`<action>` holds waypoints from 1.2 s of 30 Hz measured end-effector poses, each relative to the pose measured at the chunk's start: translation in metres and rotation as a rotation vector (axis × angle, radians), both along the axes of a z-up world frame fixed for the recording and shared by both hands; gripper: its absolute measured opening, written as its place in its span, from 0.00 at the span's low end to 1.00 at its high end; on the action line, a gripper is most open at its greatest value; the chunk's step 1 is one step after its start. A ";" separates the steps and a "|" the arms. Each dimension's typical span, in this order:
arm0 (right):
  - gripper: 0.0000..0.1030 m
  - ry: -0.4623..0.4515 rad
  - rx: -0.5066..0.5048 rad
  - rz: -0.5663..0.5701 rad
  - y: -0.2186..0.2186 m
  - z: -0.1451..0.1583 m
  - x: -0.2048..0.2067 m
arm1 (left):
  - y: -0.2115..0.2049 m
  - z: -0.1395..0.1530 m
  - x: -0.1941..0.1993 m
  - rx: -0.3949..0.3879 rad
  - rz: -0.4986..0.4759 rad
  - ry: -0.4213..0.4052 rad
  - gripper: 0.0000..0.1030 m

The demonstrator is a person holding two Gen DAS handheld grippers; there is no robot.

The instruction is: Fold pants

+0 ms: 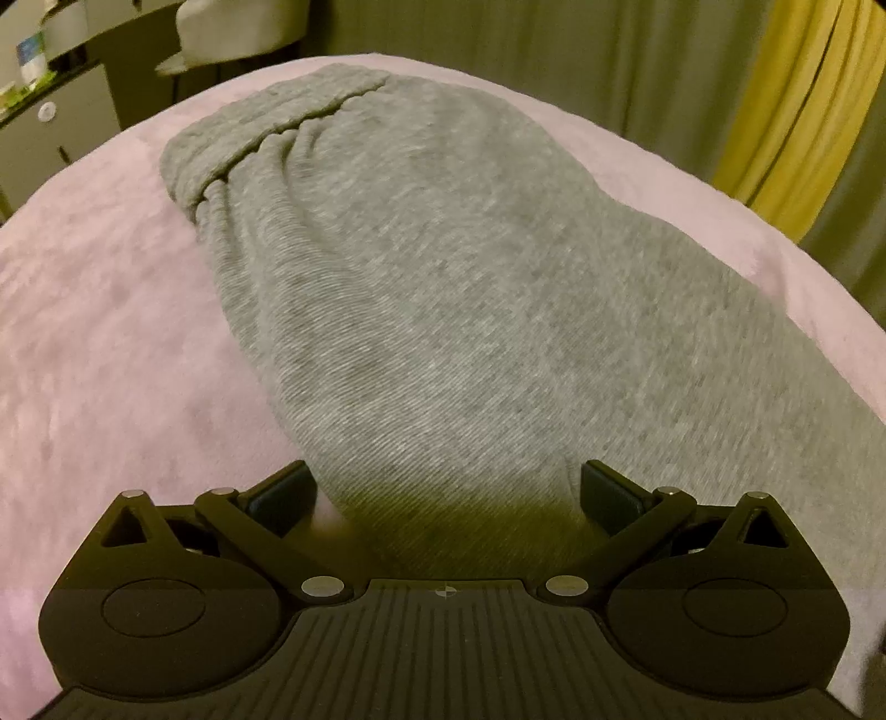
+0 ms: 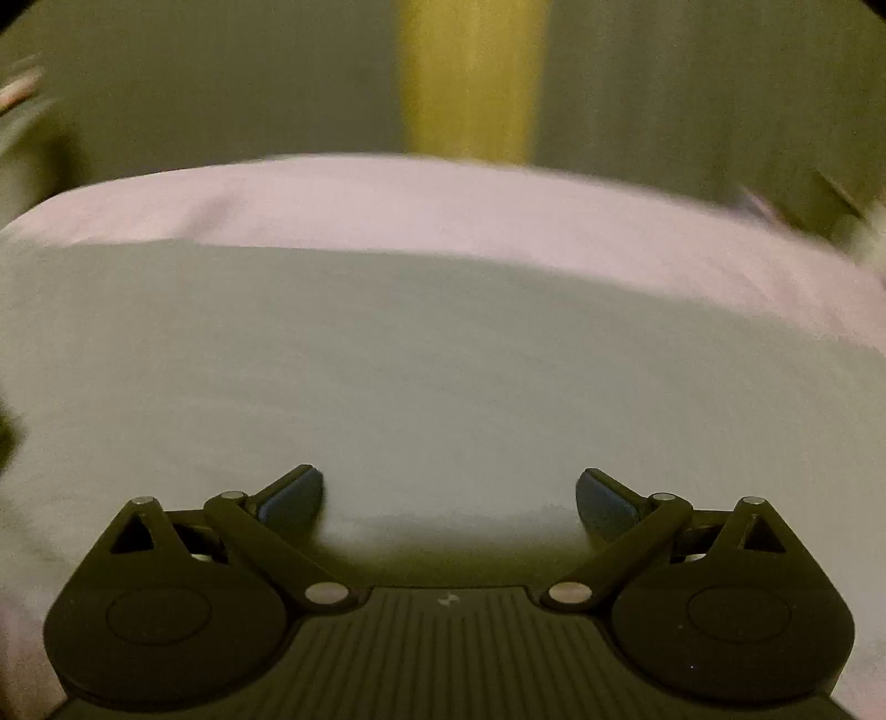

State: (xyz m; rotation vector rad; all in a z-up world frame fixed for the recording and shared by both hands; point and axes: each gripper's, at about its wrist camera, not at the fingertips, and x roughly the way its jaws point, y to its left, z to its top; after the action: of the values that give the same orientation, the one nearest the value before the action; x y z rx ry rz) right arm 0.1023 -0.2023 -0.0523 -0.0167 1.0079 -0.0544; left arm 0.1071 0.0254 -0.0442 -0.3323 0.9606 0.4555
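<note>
Pants: grey knit pants lie spread on a pink fleece cover, running from the near edge of the left wrist view up and away to the left. In the right wrist view the same grey cloth fills the middle of the frame as a wide pale band, blurred, so no weave or seam can be made out there.

Waistband: the gathered waistband sits at the far end of the pants, angled, with soft pleats fanning out below it.

Cover: the pink cover shows on both sides of the pants in the left view and as a strip beyond the grey cloth in the right view. What it is laid over cannot be told.

Left tongs: the left tongs hang low over the near end of the pants with jaws spread wide, released. Grey cloth lies between and under the two fingers, but neither pad presses on it.

Right tongs: the right tongs are likewise spread apart and grasp nothing; they hover close above the grey cloth, which passes beneath the gap.

Background: olive-green curtains hang behind, with a yellow curtain panel at the right. A dark cabinet stands at the far left of the left view.
</note>
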 end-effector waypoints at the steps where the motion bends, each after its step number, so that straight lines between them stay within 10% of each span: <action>1: 0.96 0.032 -0.016 -0.064 -0.018 0.002 0.000 | -0.001 0.000 0.001 0.005 0.000 0.002 1.00; 8: 0.96 0.099 -0.073 -0.390 -0.152 0.021 -0.032 | -0.005 0.003 0.001 0.011 0.007 0.011 1.00; 17: 0.94 -0.125 0.297 -0.854 -0.331 0.036 -0.153 | -0.024 0.017 -0.004 0.099 0.003 0.020 1.00; 21: 0.67 -0.237 0.611 -1.003 -0.374 0.006 -0.198 | -0.049 0.027 -0.005 0.201 -0.048 0.005 1.00; 25: 0.67 -0.351 0.796 -1.035 -0.396 -0.010 -0.219 | -0.081 0.037 -0.011 0.272 -0.168 -0.062 1.00; 30: 0.45 -0.383 0.790 -0.992 -0.398 -0.013 -0.215 | -0.089 0.035 -0.014 0.171 -0.187 -0.060 1.00; 36: 0.47 -0.403 0.839 -0.953 -0.416 -0.016 -0.211 | -0.080 0.031 -0.009 0.122 -0.134 -0.030 1.00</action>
State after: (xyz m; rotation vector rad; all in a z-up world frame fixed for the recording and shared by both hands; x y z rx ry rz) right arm -0.1090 -0.6186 -0.0679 1.1987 0.4984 -0.4799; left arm 0.0986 -0.0542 -0.0128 -0.1627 0.9153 0.3835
